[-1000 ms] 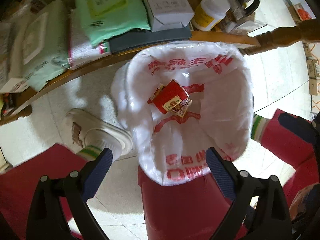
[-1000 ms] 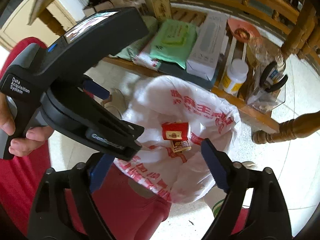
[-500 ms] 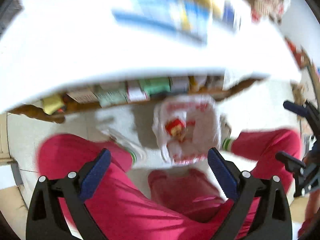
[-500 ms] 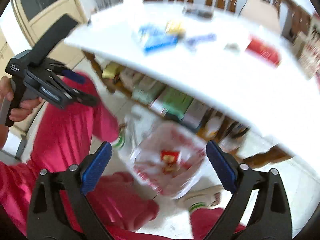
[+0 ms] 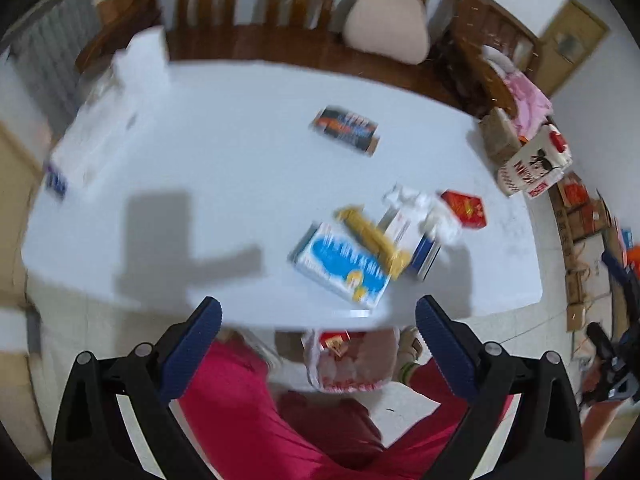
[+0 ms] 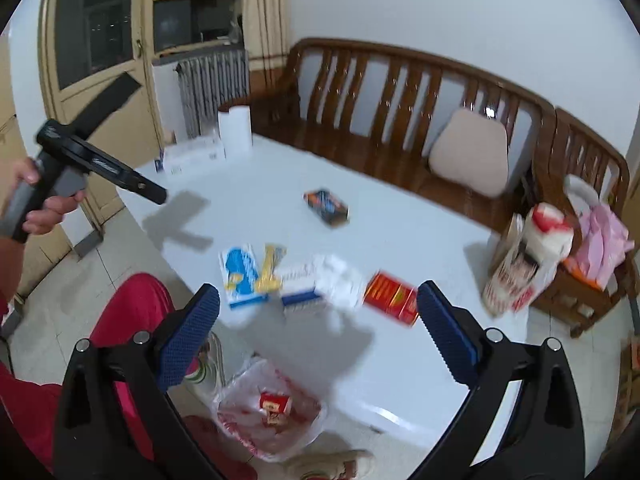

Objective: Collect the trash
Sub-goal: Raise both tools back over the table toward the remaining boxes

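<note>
Trash on the white table (image 6: 400,232): red packet (image 6: 392,298), crumpled tissue (image 6: 338,280), blue-white box (image 6: 240,276), yellow wrapper (image 6: 270,268), dark box (image 6: 326,207) farther back. Bag (image 6: 268,416) on the floor beside the table, red scraps inside. Left gripper (image 5: 318,344) and right gripper (image 6: 318,328) both gape wide, empty, above the near edge.

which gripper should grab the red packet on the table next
Probably right. The right gripper is open, and the red packet lies just inside its right finger. The left gripper, also open, faces the blue packet; there the red one sits farther right.
</note>
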Tool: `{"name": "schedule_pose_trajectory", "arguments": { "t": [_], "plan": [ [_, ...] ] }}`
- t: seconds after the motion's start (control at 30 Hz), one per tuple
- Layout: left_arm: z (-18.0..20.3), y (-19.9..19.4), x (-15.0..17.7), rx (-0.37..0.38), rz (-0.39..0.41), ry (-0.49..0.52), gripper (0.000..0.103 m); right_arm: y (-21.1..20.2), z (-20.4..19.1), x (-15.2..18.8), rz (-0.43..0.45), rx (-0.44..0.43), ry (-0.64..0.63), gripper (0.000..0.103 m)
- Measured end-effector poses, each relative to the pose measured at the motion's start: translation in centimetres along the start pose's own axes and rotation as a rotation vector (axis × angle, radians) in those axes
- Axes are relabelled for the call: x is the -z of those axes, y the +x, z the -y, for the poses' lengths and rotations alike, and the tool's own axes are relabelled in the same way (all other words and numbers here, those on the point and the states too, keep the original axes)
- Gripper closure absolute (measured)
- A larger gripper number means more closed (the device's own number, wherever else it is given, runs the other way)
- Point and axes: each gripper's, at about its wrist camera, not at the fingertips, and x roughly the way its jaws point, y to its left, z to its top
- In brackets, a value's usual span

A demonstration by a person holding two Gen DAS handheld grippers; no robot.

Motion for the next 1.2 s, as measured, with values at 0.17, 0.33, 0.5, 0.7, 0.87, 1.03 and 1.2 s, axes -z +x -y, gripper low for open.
{"name": "schedule_pose_trajectory", "arguments": {
  "t": [0.17,0.33,0.5,0.7,0.87,1.03,1.2],
  "plan": [
    [2.8,0.0,-5.3,-0.01,-0.029,0.222,0.008,-0.8,2.7,-4.3,-0.021,0.058,-0.08,0.007],
    [4.0,1.4,-10.6,-0.029,-0.058,0.366,0.008,-0.3,5.4,-7.2,-0.045,0.085,-0.118,0.007],
    [5.1,4.4,-14.9,-0.062,-0.06,0.51,0.008,1.7,8.3,-8.9,-0.086,0.036,-0.137,0.007],
    [7.9,10.0,-16.0,-0.146,-0.067,0.844,0.008,6.5,10.0,-8.8,-0.218,-0.047,-0.221,0.007],
    [9.8,14.7,-14.5,-0.143,-0.103,1.12,0.008,11.0,9.4,-7.6,-0.364,-0.138,-0.338,0.007],
    [10.6,19.8,-14.0,-0.153,-0.201,1.275,0.008,15.3,8.8,-6.1,-0.485,-0.235,-0.402,0.007],
    [10.0,22.7,-14.9,-0.109,-0.279,1.326,0.008,18.8,8.6,-4.0,-0.582,-0.32,-0.426,0.007]
  ]
}}
